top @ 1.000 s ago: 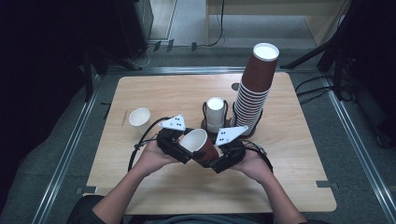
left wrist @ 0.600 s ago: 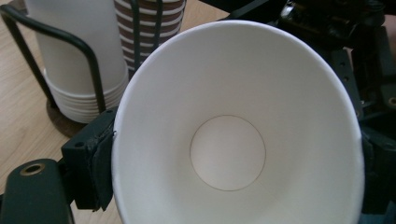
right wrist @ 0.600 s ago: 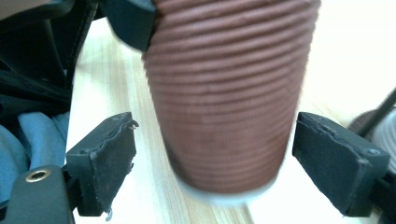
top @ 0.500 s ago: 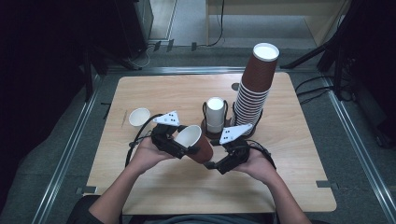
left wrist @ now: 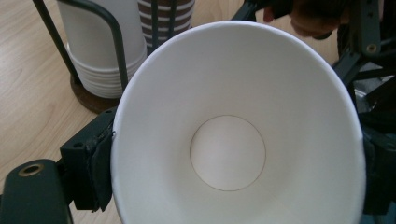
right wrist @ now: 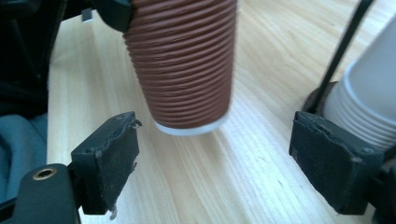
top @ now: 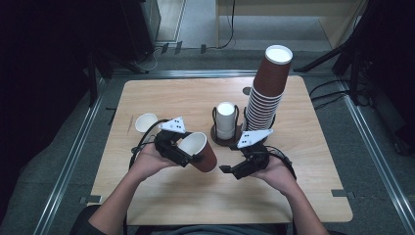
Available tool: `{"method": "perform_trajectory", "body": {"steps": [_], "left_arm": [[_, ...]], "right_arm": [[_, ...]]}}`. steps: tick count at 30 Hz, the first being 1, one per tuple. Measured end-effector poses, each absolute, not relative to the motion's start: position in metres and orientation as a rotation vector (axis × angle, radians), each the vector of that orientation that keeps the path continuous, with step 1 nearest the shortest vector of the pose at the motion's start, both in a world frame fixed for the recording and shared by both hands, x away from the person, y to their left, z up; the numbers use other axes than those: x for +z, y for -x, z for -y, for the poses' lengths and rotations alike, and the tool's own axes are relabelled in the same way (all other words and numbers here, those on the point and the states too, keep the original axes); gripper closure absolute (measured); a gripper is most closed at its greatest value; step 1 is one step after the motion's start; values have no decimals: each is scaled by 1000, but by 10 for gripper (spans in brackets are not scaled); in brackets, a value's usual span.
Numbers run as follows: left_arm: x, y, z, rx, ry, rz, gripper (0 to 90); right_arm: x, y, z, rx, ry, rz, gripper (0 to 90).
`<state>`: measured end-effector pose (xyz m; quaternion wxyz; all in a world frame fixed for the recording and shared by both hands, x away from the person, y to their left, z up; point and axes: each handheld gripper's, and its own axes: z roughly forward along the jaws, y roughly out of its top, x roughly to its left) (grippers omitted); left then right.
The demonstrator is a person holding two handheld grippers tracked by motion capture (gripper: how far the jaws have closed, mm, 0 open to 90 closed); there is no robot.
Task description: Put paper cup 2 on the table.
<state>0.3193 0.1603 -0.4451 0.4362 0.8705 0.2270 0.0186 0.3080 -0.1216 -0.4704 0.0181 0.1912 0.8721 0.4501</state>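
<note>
Left claw [top: 188, 152]: clenched on the rim of the brown ribbed cup [top: 201, 151], left of centre in the high view; its jaws press the rim from both sides in the left gripper view.
Brown ribbed cup: tilted, its white mouth turned up and toward the left edge of the frame, its base pointing toward the right claw; held above the desk [top: 161, 193]. In the left gripper view the white inside [left wrist: 233, 140] and its round bottom face the camera.
Right claw [top: 230, 170]: released, jaws spread wide and holding nothing, just right of the cup's base in the high view. In the right gripper view the cup's base [right wrist: 187, 79] hangs in the upper middle of the frame, beyond the gap between the two jaws and touching neither.
Cup holder [top: 226, 131]: a dark wire stand with a round base at the centre of the desk, holding a short stack of white cups [top: 225, 117].
Tall stack of brown cups [top: 266, 90]: stands upside down just right of the holder, leaning slightly toward the upper right of the frame.
Single white cup [top: 145, 123]: on the desk left of the left claw, apart from it.
Hands: the left hand [top: 149, 161] and right hand [top: 274, 171] enter from the bottom of the frame.
</note>
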Motion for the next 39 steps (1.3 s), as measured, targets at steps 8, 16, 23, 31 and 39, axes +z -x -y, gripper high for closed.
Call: {"method": "perform_trajectory", "body": {"steps": [8, 16, 23, 31, 39], "left_arm": [[-445, -317, -171, 59, -2197, -555, 90], [-445, -313, -187, 72, -2216, -576, 89], [-444, -308, -203, 78, -2227, -592, 85], [-443, -300, -226, 109, -2225, -623, 85], [-442, -293, -245, 126, -2212, -678, 85]], "right_arm": [[-469, -306, 135, 1387, -641, -2664, 159], [-471, -306, 140, 1371, -671, -2658, 159], [-471, -308, 140, 1350, -655, -2641, 180], [-469, -309, 139, 1382, -651, -2645, 184], [-471, -311, 138, 1387, -644, -2654, 193]]}}
